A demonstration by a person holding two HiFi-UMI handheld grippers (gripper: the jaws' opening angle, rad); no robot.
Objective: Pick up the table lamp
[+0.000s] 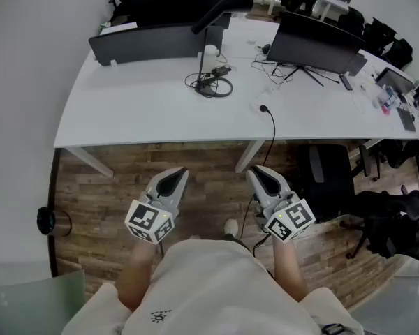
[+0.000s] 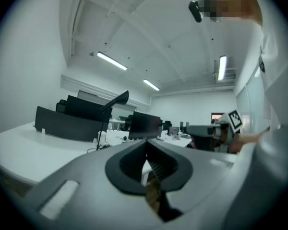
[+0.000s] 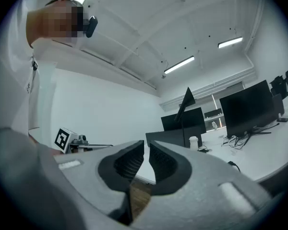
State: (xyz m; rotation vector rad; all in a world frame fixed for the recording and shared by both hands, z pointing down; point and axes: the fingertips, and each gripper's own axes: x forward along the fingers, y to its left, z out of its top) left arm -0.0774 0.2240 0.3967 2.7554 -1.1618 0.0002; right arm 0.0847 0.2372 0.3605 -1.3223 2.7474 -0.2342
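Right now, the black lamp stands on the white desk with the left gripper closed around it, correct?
No. The black lamp stands on the white desk, but the left gripper is shut on nothing, well short of it above the wooden floor, as the head view shows.

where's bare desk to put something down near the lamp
Widest bare patch: white desk front left, between the left monitor, the coiled cable at the table lamp and the front edge. Smaller: between coil and black plug lead. Crowded: under the right monitor, far right end.
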